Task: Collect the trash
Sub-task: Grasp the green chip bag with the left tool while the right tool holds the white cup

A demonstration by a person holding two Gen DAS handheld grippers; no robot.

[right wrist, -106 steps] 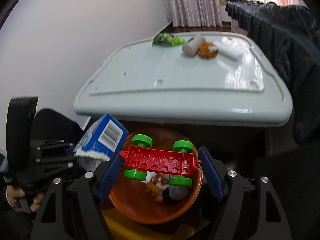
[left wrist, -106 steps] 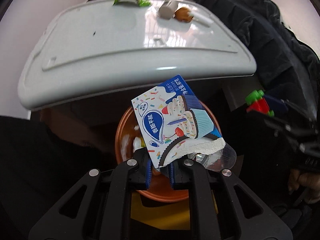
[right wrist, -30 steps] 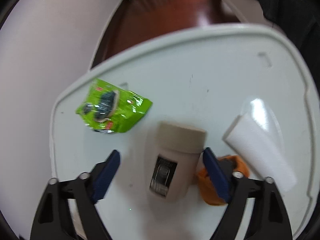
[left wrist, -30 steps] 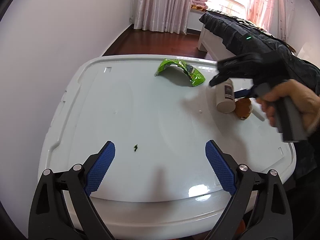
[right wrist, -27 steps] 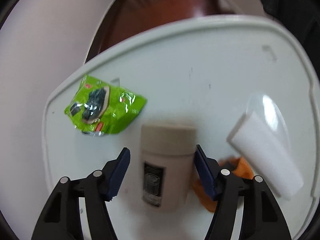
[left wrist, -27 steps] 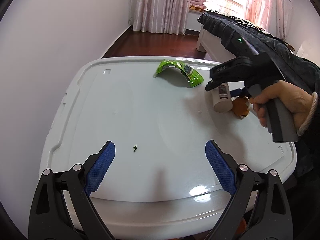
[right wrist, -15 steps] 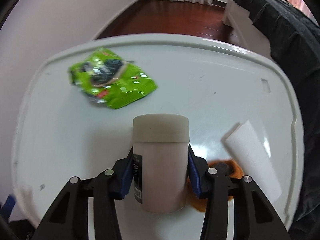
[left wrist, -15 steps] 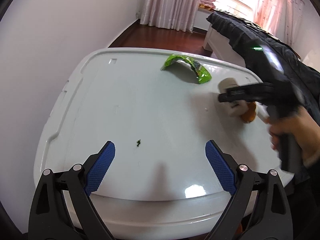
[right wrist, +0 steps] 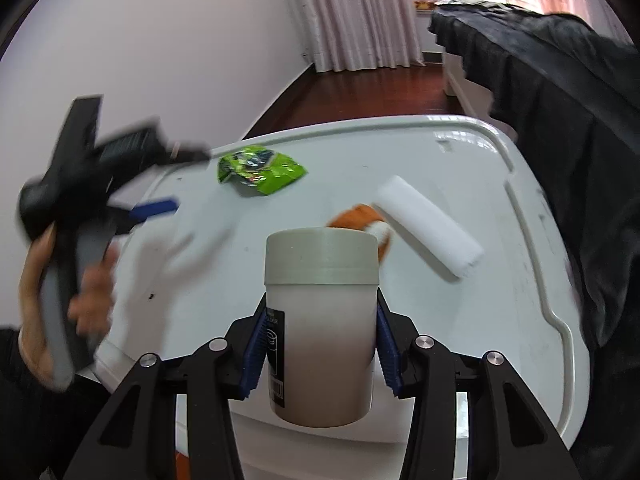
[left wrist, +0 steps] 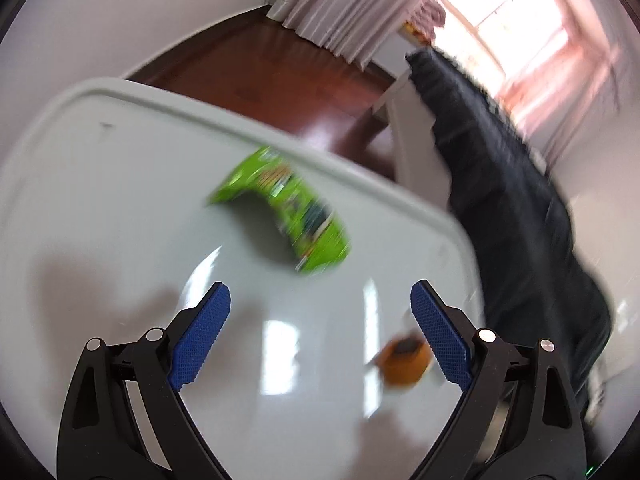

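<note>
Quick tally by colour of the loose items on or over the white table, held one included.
Green: 1, snack wrapper
Orange: 1, small orange item, partly hidden behind the roll
White: 1, roll
Beige: 1, lidded cup, held in the right gripper
Total: 4
</note>
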